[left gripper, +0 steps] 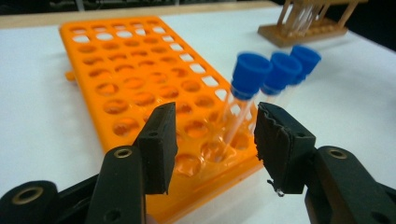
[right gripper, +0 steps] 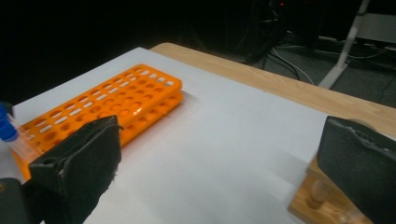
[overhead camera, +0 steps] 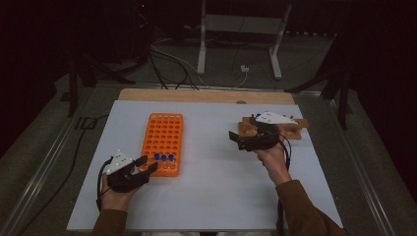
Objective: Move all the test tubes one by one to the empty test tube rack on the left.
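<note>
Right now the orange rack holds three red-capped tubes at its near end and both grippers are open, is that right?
Not quite: the caps are blue, not red. The left gripper view shows three blue-capped tubes standing at the near end of the orange rack. The left gripper and right gripper are both open.

You wear brown long sleeves (overhead camera: pixel 305 206) on both arms. Each of your grippers, the left gripper (overhead camera: pixel 142 166) and the right gripper (overhead camera: pixel 235 138), is black with a pale grey three-cornered plate (overhead camera: pixel 118 161) on top and a black cable (overhead camera: pixel 100 184) trailing from it. Up close, the left one's pads (left gripper: pixel 159 142) are rough black foam on glossy arms with brass-ringed screw holes (left gripper: pixel 123 152).
</note>
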A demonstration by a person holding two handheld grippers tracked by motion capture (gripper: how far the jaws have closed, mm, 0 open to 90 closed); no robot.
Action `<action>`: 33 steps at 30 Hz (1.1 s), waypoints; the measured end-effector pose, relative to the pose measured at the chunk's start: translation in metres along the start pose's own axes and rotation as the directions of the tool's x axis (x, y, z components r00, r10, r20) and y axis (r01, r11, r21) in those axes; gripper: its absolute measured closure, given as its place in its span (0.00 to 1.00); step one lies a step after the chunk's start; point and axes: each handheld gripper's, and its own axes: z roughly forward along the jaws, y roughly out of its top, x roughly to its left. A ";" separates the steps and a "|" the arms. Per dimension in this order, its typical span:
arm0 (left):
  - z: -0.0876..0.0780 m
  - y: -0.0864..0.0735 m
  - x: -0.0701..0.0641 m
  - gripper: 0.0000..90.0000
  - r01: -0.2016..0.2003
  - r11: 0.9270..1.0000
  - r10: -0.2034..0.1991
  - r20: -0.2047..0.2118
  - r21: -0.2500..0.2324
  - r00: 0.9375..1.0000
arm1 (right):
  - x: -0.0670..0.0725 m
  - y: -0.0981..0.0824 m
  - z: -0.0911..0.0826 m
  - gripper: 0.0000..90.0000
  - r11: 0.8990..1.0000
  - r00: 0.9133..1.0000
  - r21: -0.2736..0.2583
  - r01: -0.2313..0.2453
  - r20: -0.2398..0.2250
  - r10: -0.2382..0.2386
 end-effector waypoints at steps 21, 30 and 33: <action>-0.008 0.005 0.009 0.01 0.037 0.997 -0.045 -0.130 -0.066 0.990 | -0.053 0.003 -0.017 0.01 0.994 0.984 -0.050 -0.098 0.147 0.104; -0.008 0.003 0.010 0.01 0.045 0.997 -0.054 -0.134 -0.066 0.990 | -0.081 -0.003 -0.016 0.04 0.994 0.969 -0.017 -0.112 0.220 0.113; -0.007 0.003 0.012 0.01 0.054 0.997 -0.062 -0.132 -0.063 0.989 | -0.088 -0.009 -0.016 0.07 0.993 0.965 -0.020 -0.118 0.235 0.119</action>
